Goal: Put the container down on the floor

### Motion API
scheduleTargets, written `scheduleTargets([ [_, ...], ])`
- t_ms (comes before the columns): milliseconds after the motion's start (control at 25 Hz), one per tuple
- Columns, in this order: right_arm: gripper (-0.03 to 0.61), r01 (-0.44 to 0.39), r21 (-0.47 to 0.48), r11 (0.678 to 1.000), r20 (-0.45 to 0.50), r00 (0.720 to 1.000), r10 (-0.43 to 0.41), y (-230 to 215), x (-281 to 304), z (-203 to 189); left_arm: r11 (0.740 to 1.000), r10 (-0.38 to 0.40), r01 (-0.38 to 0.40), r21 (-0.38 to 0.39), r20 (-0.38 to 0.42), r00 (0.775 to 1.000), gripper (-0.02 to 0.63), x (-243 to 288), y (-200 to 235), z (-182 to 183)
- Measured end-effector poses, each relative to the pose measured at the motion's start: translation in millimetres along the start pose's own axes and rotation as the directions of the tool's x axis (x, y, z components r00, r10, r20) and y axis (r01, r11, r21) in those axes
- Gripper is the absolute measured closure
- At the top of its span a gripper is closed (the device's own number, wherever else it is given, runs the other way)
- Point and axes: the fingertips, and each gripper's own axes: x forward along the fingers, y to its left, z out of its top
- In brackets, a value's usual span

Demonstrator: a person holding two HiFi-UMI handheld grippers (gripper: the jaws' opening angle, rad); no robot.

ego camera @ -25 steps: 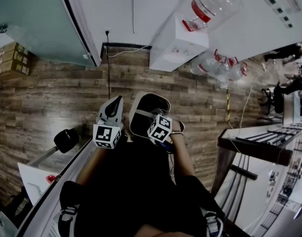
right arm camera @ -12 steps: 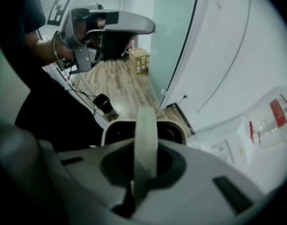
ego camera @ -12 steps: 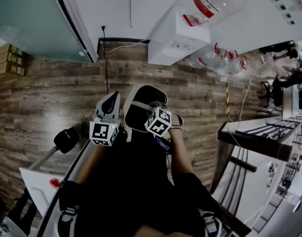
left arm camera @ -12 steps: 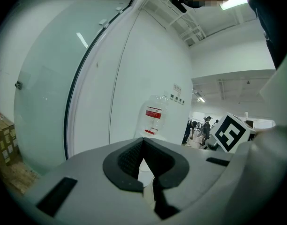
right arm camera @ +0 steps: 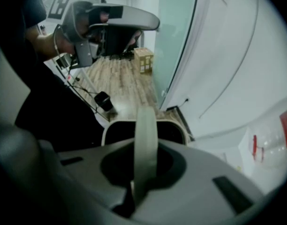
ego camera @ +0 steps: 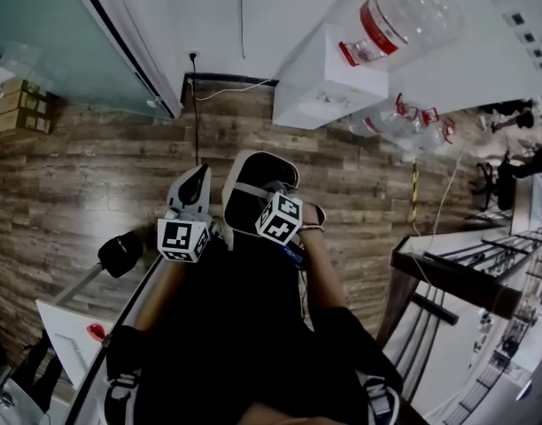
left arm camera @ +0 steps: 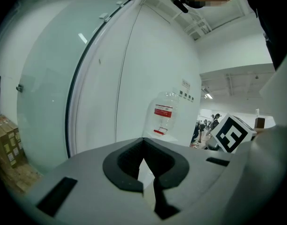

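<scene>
Jaws of your right gripper pinch the pale strap handle of the cream, dark-lined container, held above the wood-plank floor. Your left gripper is pressed together, empty. If you lower it fast, the strap may slip.

Left gripper, right gripper: pale grey shells, black-white marker cubes; black clothing.

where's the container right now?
Centre of the head view: the container hangs by its handle from the right gripper, just right of the left gripper, over the wood floor.
</scene>
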Motion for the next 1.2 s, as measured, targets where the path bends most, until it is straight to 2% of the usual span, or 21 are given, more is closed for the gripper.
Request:
scheduleTargets([
  [360,0.546,-0.033,-0.098,0.995,0.012,0.999,0.034,-80,7,-1,0.996,0.084,-0.084,0.007,-0.012,0.996,0.588,86,7,20],
  [720,0.546,-0.042,-0.167,0.985,0.004,0.999,0.043,-152,22,-9,0.99,0.141,-0.141,0.013,-0.008,0.99,0.588,139,8,39],
  [960,0.546,-0.056,-0.144,0.988,-0.011,0.998,0.055,-192,43,-8,0.992,0.127,-0.127,0.006,-0.028,0.991,0.588,175,21,39],
  [1200,0.546,-0.077,-0.124,0.989,-0.05,0.996,0.071,-225,69,-5,0.999,0.05,-0.051,-0.009,-0.08,0.996,0.588,229,45,25],
])
